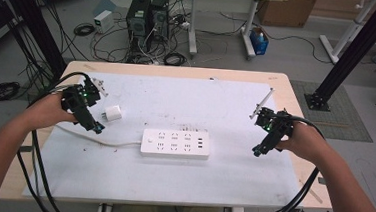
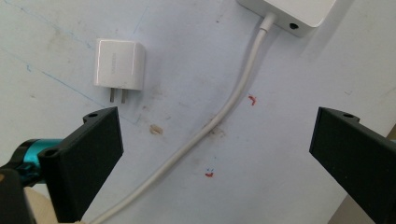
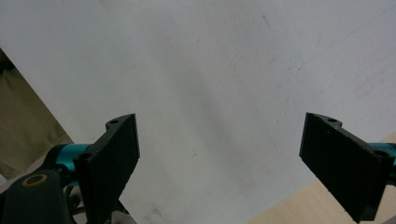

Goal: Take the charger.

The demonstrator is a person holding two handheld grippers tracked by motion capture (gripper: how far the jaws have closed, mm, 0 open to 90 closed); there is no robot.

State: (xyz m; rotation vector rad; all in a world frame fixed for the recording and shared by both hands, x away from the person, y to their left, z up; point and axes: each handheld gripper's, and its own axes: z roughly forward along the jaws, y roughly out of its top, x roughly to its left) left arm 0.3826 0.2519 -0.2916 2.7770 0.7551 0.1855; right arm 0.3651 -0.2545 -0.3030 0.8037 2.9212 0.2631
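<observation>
A wooden table (image 1: pixel 296 101) carries a white mat (image 1: pixel 225 113) bearing a power strip (image 1: pixel 175 143) and charger (image 1: pixel 113 113).

Lighting is pretty even and soft, seems to come from overhead, nothing harsh. The white mat (image 1: pixel 171 180) on the tabletop (image 1: pixel 296 101) reads bright but not blown out, while the floor behind looks dimmer and greyish. The high view is low-res and a bit soft, with small stuff smeared. In the left gripper view the charger (image 2: pixel 119 64) and cable (image 2: pixel 224 116) are fairly sharp with faint shadows. The black fingers (image 3: pixel 114 158) up close look slightly soft, detail lost in the dark.
</observation>
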